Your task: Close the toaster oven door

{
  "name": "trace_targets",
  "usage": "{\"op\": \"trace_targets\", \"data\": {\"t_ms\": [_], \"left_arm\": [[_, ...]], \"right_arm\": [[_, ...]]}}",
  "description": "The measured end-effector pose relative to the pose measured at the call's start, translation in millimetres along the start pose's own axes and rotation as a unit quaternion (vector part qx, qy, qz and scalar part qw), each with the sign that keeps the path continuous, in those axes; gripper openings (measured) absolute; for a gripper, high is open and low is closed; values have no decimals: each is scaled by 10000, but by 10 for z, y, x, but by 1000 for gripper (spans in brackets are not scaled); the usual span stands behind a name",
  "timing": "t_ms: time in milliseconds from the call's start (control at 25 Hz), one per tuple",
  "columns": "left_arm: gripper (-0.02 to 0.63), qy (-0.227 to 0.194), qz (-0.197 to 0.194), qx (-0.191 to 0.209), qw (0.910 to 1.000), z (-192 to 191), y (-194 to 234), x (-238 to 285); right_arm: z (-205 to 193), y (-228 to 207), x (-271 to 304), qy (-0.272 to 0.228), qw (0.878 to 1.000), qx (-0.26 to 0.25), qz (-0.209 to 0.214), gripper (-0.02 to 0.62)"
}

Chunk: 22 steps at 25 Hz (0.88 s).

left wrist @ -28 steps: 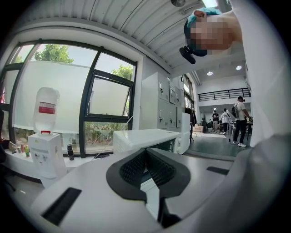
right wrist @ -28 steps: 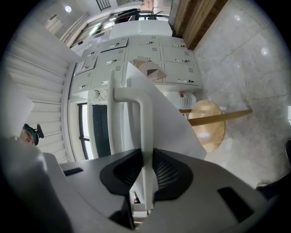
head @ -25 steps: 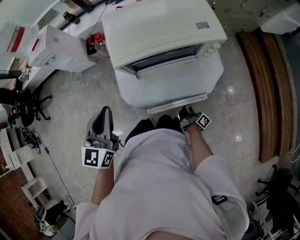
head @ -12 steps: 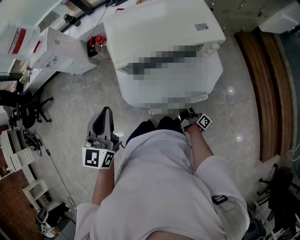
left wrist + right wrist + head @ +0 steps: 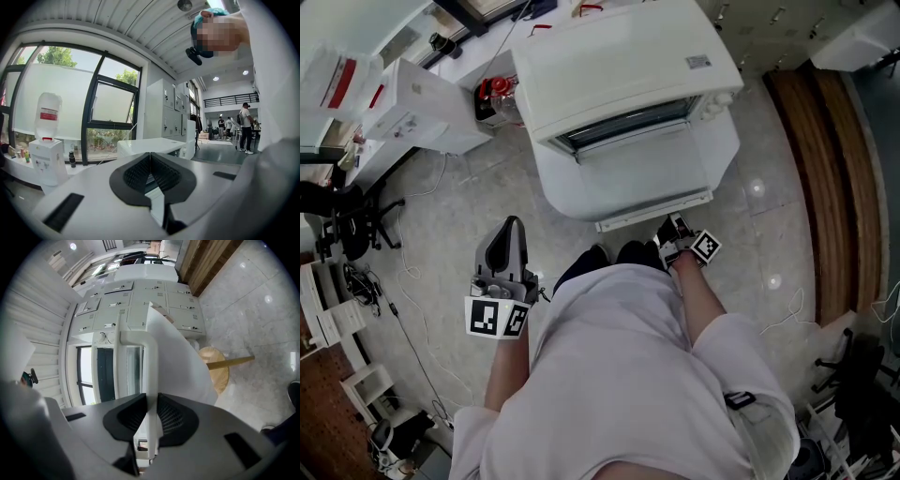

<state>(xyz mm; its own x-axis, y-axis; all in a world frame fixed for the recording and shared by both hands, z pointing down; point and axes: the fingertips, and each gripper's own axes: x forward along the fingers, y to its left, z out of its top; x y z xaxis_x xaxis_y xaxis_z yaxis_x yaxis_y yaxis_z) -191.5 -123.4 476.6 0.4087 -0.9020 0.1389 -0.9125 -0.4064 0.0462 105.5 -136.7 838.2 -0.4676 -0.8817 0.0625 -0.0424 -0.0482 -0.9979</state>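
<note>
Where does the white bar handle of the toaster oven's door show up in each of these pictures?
Head view: the white bar handle runs along the front edge of the lowered door, upper middle, with the right tool clamped on it.
Left gripper view: not visible.
Right gripper view: centre, running up from between the tool's jaws.
Shared landmark: the boxy white toaster oven, seen in all three views.

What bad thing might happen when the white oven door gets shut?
The right gripper pinches only the thin door handle. It might slip off as the door swings up, and the door would drop back open. The left gripper is shut on nothing, away from the toaster oven, so a hard push might shove it backward.
</note>
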Motion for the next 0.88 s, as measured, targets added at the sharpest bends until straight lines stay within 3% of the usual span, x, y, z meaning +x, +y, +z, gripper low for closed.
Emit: {"op": "trace_targets", "data": {"t_ms": [400, 880], "left_arm": [[20, -4, 53, -83, 10000, 231, 34, -95], [20, -106, -67, -166, 9998, 485, 21, -53]], "right_arm": [[14, 174, -86, -173, 9995, 0, -268, 75], [16, 566, -74, -196, 9995, -85, -215, 83]]}}
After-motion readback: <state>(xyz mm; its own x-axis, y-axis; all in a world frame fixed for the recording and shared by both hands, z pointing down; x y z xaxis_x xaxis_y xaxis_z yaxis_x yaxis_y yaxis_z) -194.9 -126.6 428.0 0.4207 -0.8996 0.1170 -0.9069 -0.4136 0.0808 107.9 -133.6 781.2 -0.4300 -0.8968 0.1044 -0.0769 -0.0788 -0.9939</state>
